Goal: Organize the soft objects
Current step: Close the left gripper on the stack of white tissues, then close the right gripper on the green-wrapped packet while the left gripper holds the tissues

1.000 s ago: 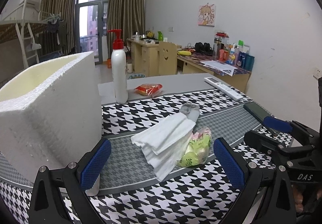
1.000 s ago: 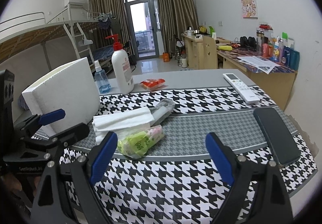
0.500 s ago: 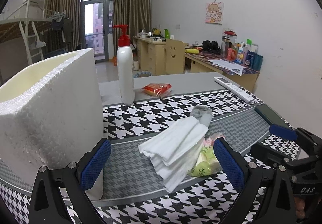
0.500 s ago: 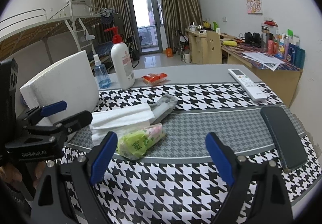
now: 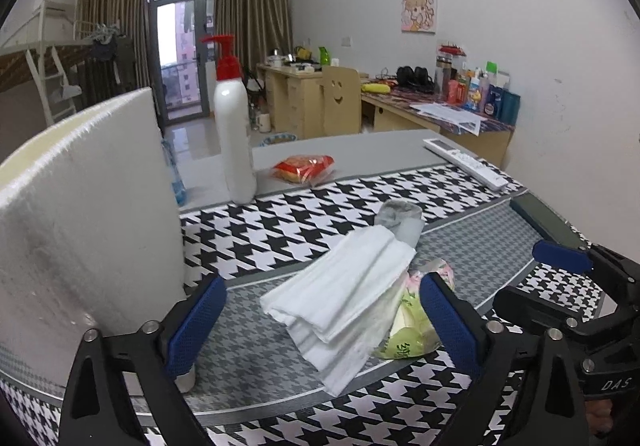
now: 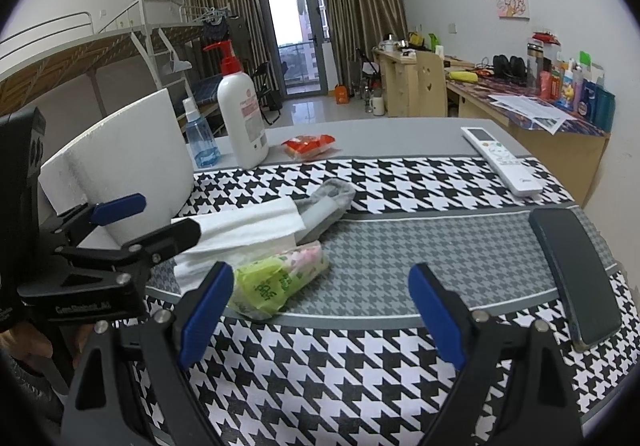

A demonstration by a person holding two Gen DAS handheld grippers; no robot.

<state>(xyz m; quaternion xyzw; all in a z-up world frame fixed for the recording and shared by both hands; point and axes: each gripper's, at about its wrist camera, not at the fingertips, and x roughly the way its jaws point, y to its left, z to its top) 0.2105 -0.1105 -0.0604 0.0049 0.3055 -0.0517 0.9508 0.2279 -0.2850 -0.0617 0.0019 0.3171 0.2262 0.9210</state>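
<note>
On a houndstooth-covered counter (image 5: 280,230), the left gripper (image 5: 320,320) has edged in toward a folded white towel (image 5: 344,298), its jaws beginning to close though nothing is clamped yet. The towel lies between them, overlapping a grey sock (image 5: 402,221) on its far side and a green tissue pack (image 5: 412,330) to its right. The right gripper (image 6: 320,310) waits with jaws apart and empty, the tissue pack beside its left jaw. The white foam box (image 5: 80,213) at left likely awaits the towel first.
</note>
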